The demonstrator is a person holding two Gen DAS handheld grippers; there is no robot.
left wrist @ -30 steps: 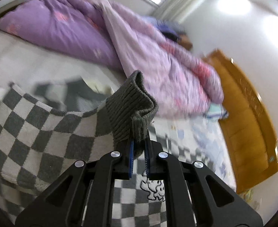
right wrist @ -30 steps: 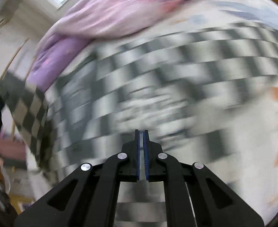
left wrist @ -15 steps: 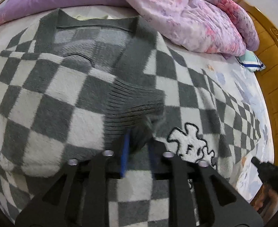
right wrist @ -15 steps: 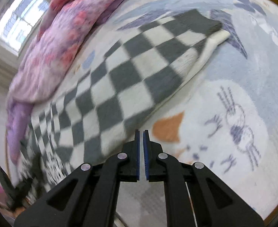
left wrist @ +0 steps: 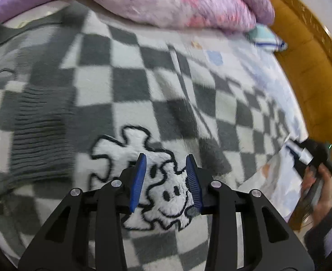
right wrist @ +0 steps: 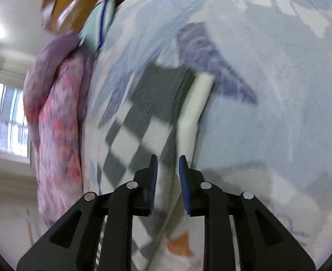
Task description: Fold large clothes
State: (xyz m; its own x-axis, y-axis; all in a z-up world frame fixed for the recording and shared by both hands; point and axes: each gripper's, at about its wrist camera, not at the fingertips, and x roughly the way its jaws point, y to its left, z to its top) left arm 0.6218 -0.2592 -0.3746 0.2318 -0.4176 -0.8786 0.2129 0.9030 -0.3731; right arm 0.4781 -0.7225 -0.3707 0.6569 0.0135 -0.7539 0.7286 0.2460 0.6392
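The grey-and-white checkered fleece sweater (left wrist: 143, 85) lies spread on the bed (right wrist: 267, 90), one ribbed-cuff sleeve (left wrist: 41, 135) folded across it. Left gripper (left wrist: 166, 176) and right gripper (right wrist: 167, 180) jaws are opening, empty; the other sleeve (right wrist: 156, 103) and body folds remain.

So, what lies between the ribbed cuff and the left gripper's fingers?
In the left wrist view, between the cuff and the left gripper, whose jaws are opening, lies checkered sweater with its fluffy white patch.
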